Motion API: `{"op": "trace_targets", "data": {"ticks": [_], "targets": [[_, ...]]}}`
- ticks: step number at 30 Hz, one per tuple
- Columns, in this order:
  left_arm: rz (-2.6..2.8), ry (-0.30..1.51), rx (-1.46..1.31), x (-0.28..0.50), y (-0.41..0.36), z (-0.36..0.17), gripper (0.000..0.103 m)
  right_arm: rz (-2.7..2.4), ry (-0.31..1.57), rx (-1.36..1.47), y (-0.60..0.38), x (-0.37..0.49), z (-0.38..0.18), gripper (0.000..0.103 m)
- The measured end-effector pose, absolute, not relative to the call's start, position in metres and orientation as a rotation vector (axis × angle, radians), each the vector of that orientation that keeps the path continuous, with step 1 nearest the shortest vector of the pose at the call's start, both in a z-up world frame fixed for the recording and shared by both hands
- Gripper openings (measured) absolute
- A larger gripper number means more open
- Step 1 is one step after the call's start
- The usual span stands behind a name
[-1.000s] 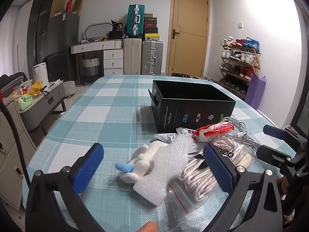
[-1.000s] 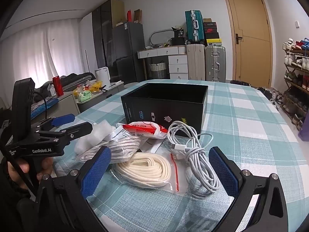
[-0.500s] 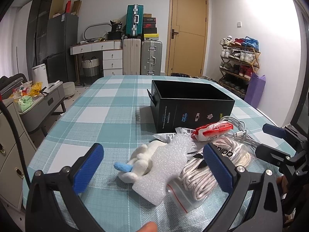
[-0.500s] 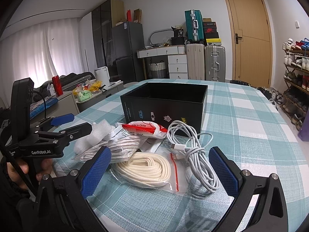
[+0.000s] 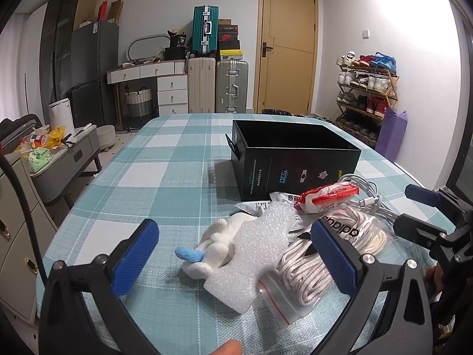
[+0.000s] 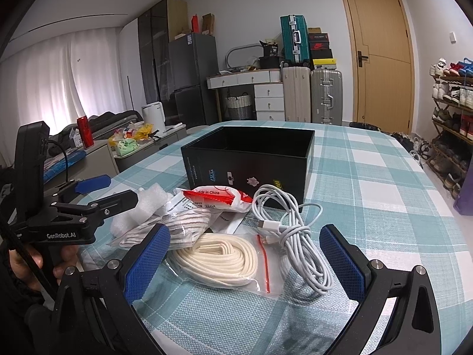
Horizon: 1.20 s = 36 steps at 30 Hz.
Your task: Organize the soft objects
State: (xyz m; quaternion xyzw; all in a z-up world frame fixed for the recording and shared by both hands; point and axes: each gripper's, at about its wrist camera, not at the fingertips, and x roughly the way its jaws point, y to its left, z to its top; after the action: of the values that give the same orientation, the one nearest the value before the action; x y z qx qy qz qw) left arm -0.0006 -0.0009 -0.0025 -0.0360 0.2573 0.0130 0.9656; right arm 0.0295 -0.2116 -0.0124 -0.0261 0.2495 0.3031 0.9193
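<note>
the soft things sit in a heap just ahead of both tools, in front of the black box [image 5: 295,159]. left gripper [image 5: 233,254] is spread wide, empty, with the foam sheet [image 5: 251,254] and the plush toy [image 5: 215,245] between its pads. right gripper [image 6: 245,261] is also spread and empty, over the bagged cream cord [image 6: 218,259] and white cable [image 6: 292,233]. best to pinch the foam mid-body (it looks crushable, bumpy); the slick bags may slip, loose cable loops could snag.

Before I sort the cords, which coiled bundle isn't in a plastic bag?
The white charging cable, lying loose beside the black box. The cream rope and the striped rope are each in a clear zip bag.
</note>
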Motion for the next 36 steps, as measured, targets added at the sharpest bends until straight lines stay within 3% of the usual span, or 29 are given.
{"op": "trace_targets", "data": {"ticks": [25, 36], "targets": [[-0.016, 0.518, -0.038, 0.004, -0.002, 0.004, 0.103, 0.599, 0.545, -0.079, -0.217, 0.048, -0.001, 0.103], [-0.040, 0.587, 0.018, 0.013, -0.006, -0.004, 0.103, 0.554, 0.711, -0.110, -0.219, 0.080, -0.005, 0.102]]}}
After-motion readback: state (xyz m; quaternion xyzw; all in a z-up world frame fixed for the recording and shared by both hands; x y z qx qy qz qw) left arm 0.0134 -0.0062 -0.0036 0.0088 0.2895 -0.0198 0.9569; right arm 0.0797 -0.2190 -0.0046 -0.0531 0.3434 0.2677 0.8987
